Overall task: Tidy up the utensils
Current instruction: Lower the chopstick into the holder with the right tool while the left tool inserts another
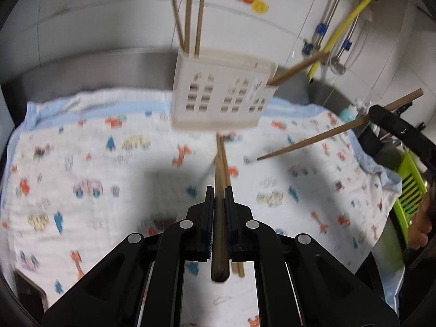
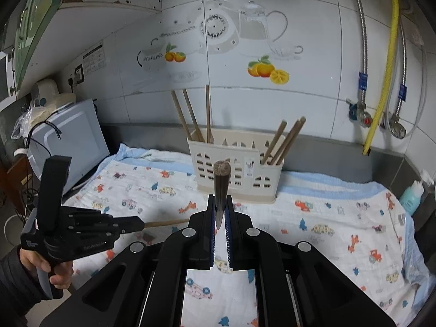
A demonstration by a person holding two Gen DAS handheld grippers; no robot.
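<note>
A cream utensil caddy stands at the back of the patterned cloth. It has three chopsticks upright in its left compartment and more chopsticks leaning out of its right one. My left gripper is shut on a brown chopstick that runs along its fingers towards the caddy. Thinner sticks show beside it; I cannot tell whether they are held. My right gripper is shut on another chopstick, held above the cloth.
A microwave stands at the left end of the counter. On the right are a blue bottle and a green rack. A yellow hose and metal pipes hang on the tiled wall. A hand holds the left gripper.
</note>
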